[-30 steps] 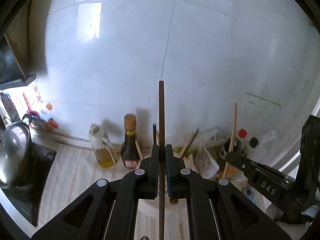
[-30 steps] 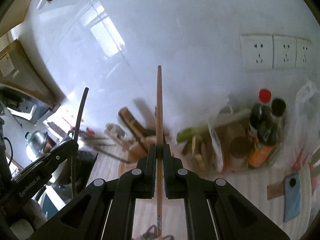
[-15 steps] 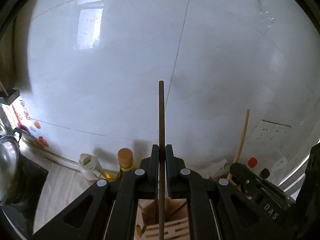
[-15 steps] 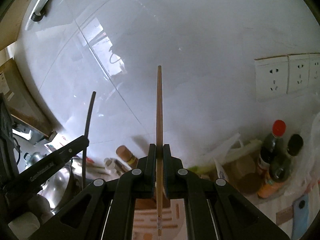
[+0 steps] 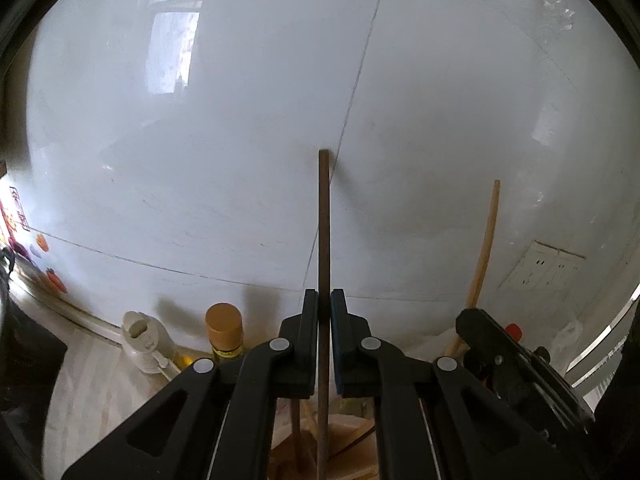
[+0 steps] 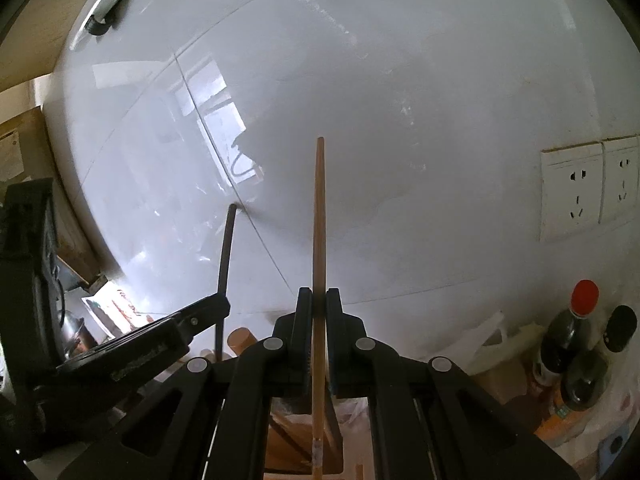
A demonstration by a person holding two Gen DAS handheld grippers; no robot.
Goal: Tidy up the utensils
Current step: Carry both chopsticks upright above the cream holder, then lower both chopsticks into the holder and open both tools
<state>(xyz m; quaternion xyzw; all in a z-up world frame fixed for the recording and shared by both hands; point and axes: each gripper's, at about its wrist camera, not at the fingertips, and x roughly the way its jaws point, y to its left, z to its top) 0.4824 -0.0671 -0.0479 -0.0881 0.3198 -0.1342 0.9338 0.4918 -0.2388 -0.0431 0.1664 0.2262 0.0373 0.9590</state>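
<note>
**Two chopsticks held upright before the tiled wall**

Against the white tiled wall [image 5: 240, 140], going left to right in the left wrist view, a pale plastic bottle [image 5: 145, 338] and a bottle with a tan cap [image 5: 224, 325] stand on the counter. The left gripper [image 5: 324, 304] is clamped on a dark brown chopstick [image 5: 324, 220], which stands upright between its pads. Below it sits a wooden holder [image 5: 352, 436] with sticks in it. Further right, the right gripper [image 6: 319, 300] pinches a light wooden chopstick [image 6: 319, 220], also upright. Wall sockets [image 6: 572, 196] and a red-capped dark bottle [image 6: 568, 328] lie at the far right.
</note>
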